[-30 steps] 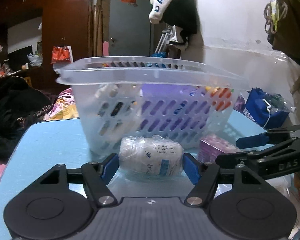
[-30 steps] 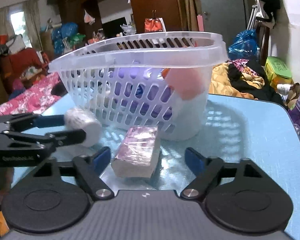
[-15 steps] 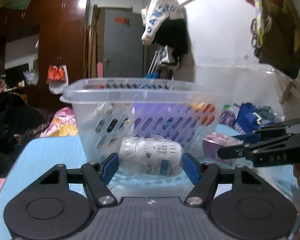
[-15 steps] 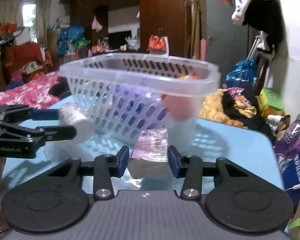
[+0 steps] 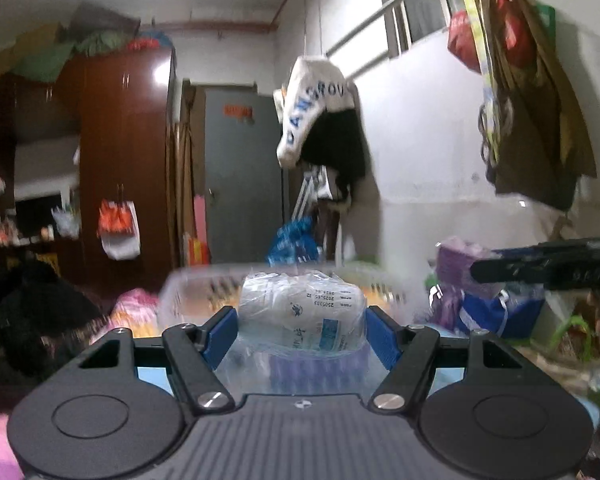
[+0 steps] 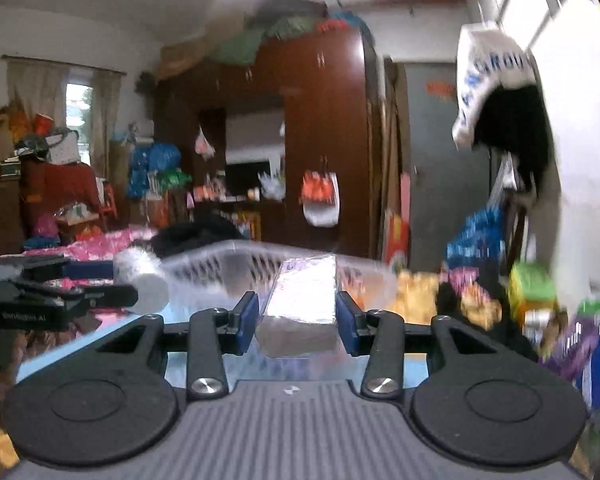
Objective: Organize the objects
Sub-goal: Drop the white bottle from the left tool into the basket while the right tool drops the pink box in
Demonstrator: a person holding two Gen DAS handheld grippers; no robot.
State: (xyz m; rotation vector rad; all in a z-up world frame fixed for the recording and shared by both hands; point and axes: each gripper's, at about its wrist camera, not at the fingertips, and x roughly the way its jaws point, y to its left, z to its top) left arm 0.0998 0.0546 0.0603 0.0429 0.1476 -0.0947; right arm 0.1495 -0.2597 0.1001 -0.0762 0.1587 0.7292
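Observation:
My left gripper (image 5: 300,330) is shut on a white plastic-wrapped roll (image 5: 300,312) and holds it at about the rim height of the clear slotted basket (image 5: 188,280). My right gripper (image 6: 296,316) is shut on a pink-purple wrapped block (image 6: 304,292), also raised level with the basket rim (image 6: 228,250). The right gripper and its block (image 5: 460,264) show at the right of the left wrist view. The left gripper and its roll (image 6: 144,280) show at the left of the right wrist view.
The light blue table (image 6: 100,340) lies under both grippers. A brown wardrobe (image 5: 124,160) and grey door (image 5: 240,176) stand behind. Clothes hang on the right wall (image 5: 320,120). Bags and clutter (image 6: 540,288) sit beyond the table's right side.
Both grippers have lifted their objects from the table up to basket-rim height. The right gripper closed on the pink-purple block between the earliest frame and half a second ago.

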